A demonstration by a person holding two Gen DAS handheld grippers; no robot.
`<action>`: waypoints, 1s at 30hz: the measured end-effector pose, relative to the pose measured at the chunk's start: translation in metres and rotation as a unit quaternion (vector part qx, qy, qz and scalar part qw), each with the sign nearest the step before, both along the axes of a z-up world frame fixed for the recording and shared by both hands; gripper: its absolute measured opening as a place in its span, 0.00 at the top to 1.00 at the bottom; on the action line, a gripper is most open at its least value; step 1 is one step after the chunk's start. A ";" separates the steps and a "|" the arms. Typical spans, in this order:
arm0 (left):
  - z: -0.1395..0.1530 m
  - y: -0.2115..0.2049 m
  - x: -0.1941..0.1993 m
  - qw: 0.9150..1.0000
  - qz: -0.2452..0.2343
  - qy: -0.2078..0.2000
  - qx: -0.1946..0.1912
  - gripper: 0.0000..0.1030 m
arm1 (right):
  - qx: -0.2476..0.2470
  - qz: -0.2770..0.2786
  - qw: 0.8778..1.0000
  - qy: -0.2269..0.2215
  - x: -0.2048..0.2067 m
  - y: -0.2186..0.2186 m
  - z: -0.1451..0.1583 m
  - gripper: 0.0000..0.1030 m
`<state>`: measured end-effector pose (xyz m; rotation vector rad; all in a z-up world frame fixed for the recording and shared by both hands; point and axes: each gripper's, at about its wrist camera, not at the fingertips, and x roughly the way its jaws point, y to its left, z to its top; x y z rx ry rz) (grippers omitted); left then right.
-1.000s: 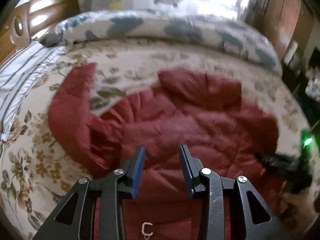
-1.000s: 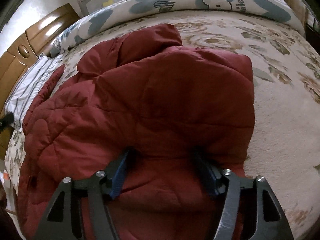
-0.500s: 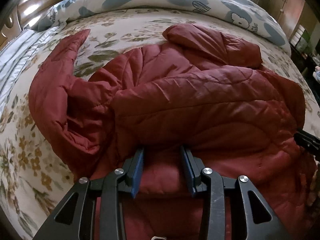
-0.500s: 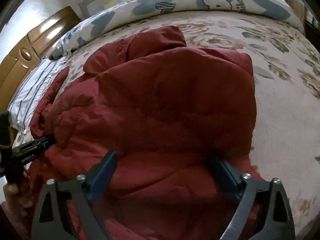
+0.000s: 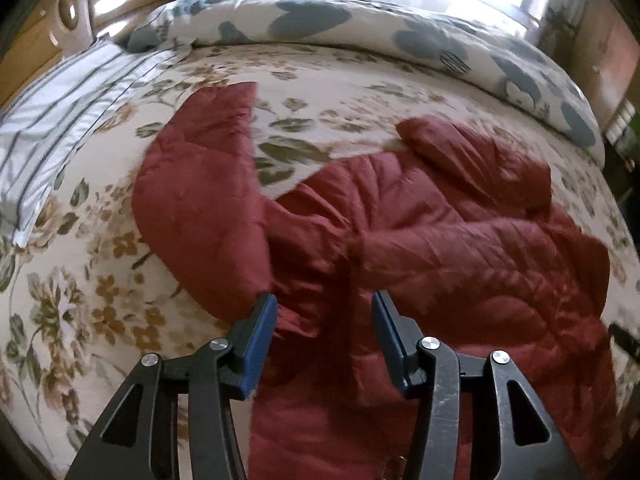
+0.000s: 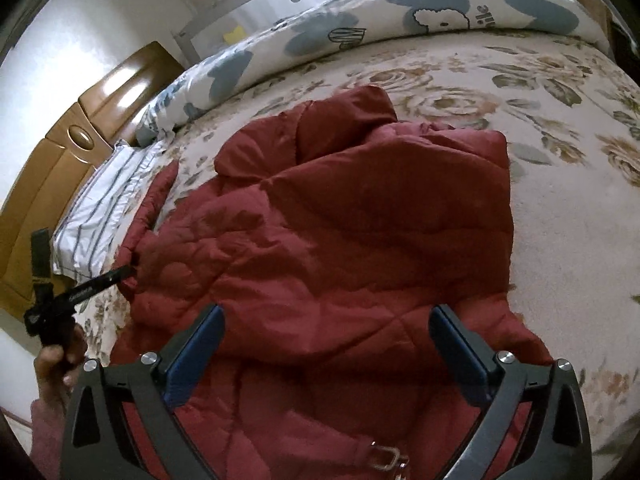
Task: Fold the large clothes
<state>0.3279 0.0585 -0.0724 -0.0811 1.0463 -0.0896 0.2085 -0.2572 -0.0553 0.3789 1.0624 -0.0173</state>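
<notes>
Lying ahead of both tools on the floral bedspread [image 6: 568, 216] is one dark red quilted jacket [image 6: 360, 232], rumpled, one sleeve flung outward; left gripper [image 5: 323, 312] jaws opening, right gripper [image 6: 326, 322] jaws opening wide, neither pressing it

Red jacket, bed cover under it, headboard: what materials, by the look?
Red jacket: quilted synthetic shell, probably nylon or polyester, slight sheen, puffy stitched channels suggesting padding.
Bed cover: soft matte fabric with a printed flower pattern; a fine nap is possible, but the weave is too blurred to tell.
Headboard: varnished wood or wood veneer, glossy, with bright window reflections.
</notes>
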 end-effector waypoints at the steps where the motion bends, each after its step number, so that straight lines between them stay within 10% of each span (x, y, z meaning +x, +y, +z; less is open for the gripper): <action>1: 0.002 0.003 0.001 1.000 0.006 -0.001 0.001 0.52 | -0.001 0.002 1.000 0.004 -0.001 0.002 0.000 0.01; 16: 0.012 0.013 0.046 0.997 0.050 -0.021 0.059 0.35 | -0.018 0.025 0.999 -0.007 -0.016 0.013 0.002 0.02; 30: -0.057 0.009 0.204 0.974 0.088 0.082 0.192 0.36 | -0.022 0.070 0.997 -0.025 -0.028 0.034 0.019 0.02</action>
